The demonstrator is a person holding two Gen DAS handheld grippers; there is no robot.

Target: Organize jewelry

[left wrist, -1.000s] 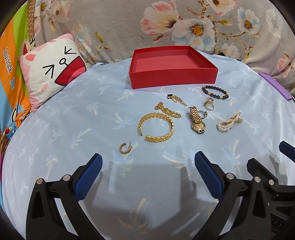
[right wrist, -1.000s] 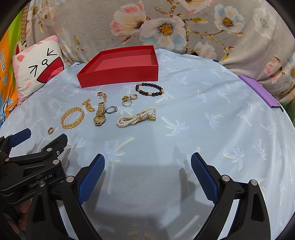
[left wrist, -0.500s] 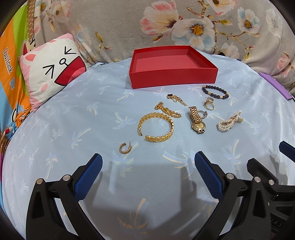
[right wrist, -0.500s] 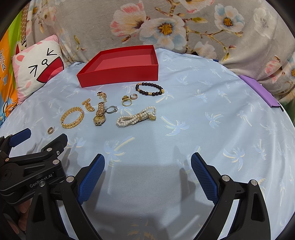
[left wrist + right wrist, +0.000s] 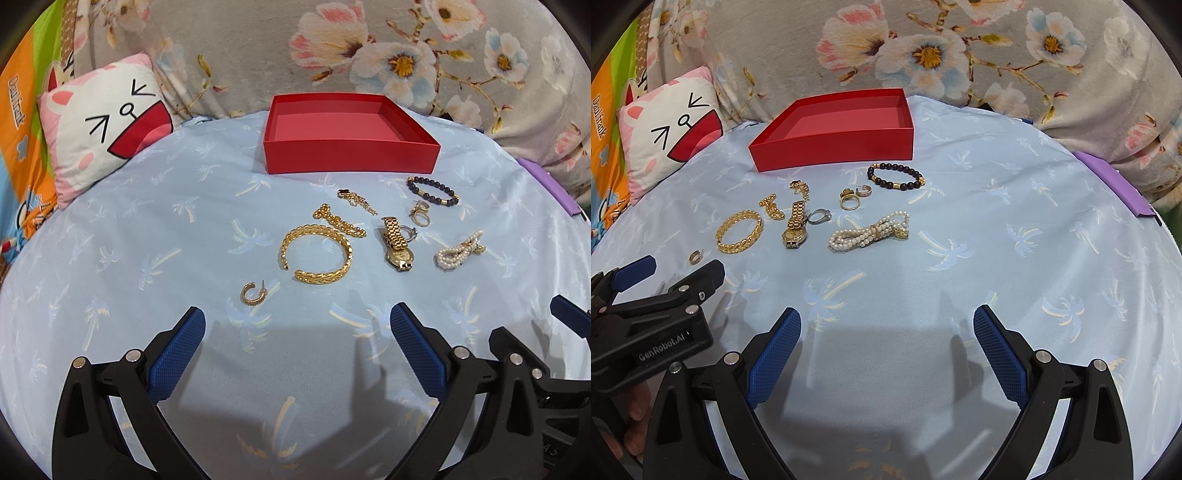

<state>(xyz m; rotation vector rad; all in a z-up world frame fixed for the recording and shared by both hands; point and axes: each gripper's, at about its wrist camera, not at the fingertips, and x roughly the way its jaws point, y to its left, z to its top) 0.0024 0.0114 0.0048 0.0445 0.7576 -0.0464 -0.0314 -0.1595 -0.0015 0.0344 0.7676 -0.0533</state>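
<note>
Left gripper [image 5: 297, 343]: jaws wide apart, holding nothing. Ahead of it, left to right: small gold hoop earring [image 5: 252, 293], woven gold cuff bangle [image 5: 317, 254], gold link watch [image 5: 397, 243], white pearl strand [image 5: 460, 251]. Shallow red cardboard box [image 5: 351, 157] beyond. Right gripper [image 5: 886, 341]: equally spread, empty.

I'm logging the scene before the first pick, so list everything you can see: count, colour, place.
Box: 1, red, empty, far end of bedsheet.
Bedsheet: 1, light blue, palm print.
Cuff bangle: 1, gold, centre-left of the jewelry.
Hoop earring: 1, gold, nearest the left gripper.
Chain pieces: 2, gold, between bangle and box.
Watch: 1, gold, right of bangle.
Rings: several, gold and silver, near watch.
Bead bracelet: 1, dark, by box.
Pearl strand: 1, white, rightmost.
Cushion: 1, pink-white, left.
Left gripper: open, empty.
Right gripper: open, empty.
</note>
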